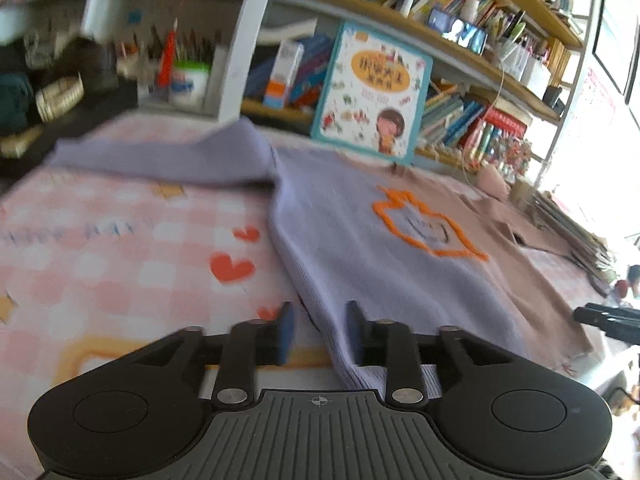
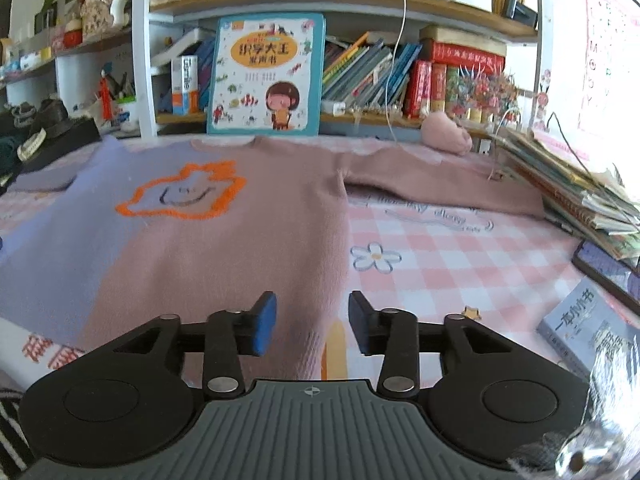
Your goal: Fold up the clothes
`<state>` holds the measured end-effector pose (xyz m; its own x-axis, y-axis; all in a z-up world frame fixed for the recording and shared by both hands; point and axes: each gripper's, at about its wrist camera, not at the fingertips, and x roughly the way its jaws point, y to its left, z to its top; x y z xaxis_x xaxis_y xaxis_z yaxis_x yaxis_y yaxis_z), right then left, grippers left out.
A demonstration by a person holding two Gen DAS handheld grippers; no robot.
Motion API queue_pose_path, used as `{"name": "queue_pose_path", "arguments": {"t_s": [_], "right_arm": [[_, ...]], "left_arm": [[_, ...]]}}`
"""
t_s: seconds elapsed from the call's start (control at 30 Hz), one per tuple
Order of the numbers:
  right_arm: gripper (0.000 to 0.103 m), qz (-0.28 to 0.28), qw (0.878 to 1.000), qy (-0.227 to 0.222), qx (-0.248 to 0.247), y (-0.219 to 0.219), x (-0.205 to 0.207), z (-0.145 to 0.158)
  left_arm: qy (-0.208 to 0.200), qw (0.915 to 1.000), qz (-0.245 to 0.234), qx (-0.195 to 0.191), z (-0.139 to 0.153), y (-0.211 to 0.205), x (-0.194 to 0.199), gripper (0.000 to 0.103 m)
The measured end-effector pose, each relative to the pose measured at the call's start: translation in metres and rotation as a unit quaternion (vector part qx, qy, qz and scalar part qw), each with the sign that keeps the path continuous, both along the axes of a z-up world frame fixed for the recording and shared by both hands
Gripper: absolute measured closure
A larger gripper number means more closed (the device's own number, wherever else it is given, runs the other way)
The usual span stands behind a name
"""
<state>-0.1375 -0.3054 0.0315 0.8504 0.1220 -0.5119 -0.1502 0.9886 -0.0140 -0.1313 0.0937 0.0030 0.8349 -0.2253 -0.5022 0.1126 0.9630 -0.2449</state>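
A knit sweater, lavender on one half (image 1: pixel 400 280) and dusty pink on the other (image 2: pixel 200 260), lies flat on a pink checked cloth (image 2: pixel 440 260). An orange outlined figure (image 2: pixel 184 196) marks its chest. In the left wrist view my left gripper (image 1: pixel 320 330) sits at the lavender bottom corner; its jaws stand apart with the sweater's side edge lying between them, not pinched. In the right wrist view my right gripper (image 2: pixel 312 322) is at the pink bottom corner, its jaws also apart over the hem edge. The lavender sleeve (image 1: pixel 160 156) and the pink sleeve (image 2: pixel 440 188) stretch outward.
A children's picture book (image 2: pixel 266 76) leans against crowded bookshelves behind the sweater. A slanting stack of books (image 2: pixel 572 196) borders the cloth at the right, with a blue-grey book (image 2: pixel 580 328) nearer. A pink soft lump (image 2: pixel 446 132) sits by the shelf.
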Motion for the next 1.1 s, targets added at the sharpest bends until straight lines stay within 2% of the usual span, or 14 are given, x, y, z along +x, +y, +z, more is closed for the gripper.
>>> {"name": "queue_pose_path", "arguments": {"t_s": [0.1,0.3,0.6,1.1], "right_arm": [[0.048,0.004,1.0,-0.01,-0.008,0.006,0.0,0.004],[0.038,0.019,0.999,-0.015,-0.031,0.021,0.0,0.004],[0.027,0.027,0.999,-0.028,-0.028,0.033,0.001,0.006],[0.026,0.091,0.995,-0.04,-0.025,0.075,0.017,0.007]], "left_arm": [[-0.019,0.9998,0.006,0.006,0.005,0.0,-0.002,0.036],[-0.02,0.9997,0.004,0.013,0.005,-0.003,0.0,0.026],[-0.032,0.9982,-0.002,0.05,0.001,-0.01,-0.003,0.016],[-0.036,0.9973,-0.005,0.064,0.0,-0.006,-0.002,0.014]]}}
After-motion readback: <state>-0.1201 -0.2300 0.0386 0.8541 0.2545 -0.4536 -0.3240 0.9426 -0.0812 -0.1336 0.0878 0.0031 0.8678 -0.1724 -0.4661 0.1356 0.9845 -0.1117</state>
